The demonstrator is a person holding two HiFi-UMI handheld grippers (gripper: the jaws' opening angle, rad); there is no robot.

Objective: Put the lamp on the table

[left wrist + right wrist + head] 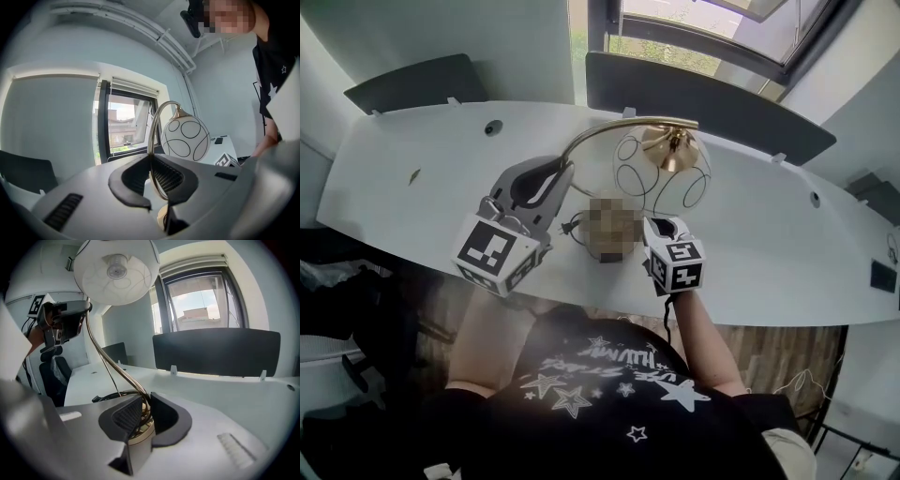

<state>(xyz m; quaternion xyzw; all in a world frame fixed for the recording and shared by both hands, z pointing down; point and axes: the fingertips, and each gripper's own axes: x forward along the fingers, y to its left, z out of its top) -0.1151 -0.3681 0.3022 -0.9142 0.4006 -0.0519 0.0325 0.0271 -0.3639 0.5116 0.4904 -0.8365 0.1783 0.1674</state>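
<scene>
The lamp has a curved brass arm and a white globe shade drawn with black rings. It hangs over the near part of the long white table. My left gripper is shut on the brass arm, with the shade just beyond it. My right gripper is shut on the stem just above the brass base, under the shade. A mosaic patch hides the base in the head view, so I cannot tell whether it rests on the table.
The lamp's black cord trails on the tabletop to the left of the base. Two dark chair backs stand along the table's far edge, with a window behind. The person's body is at the near edge.
</scene>
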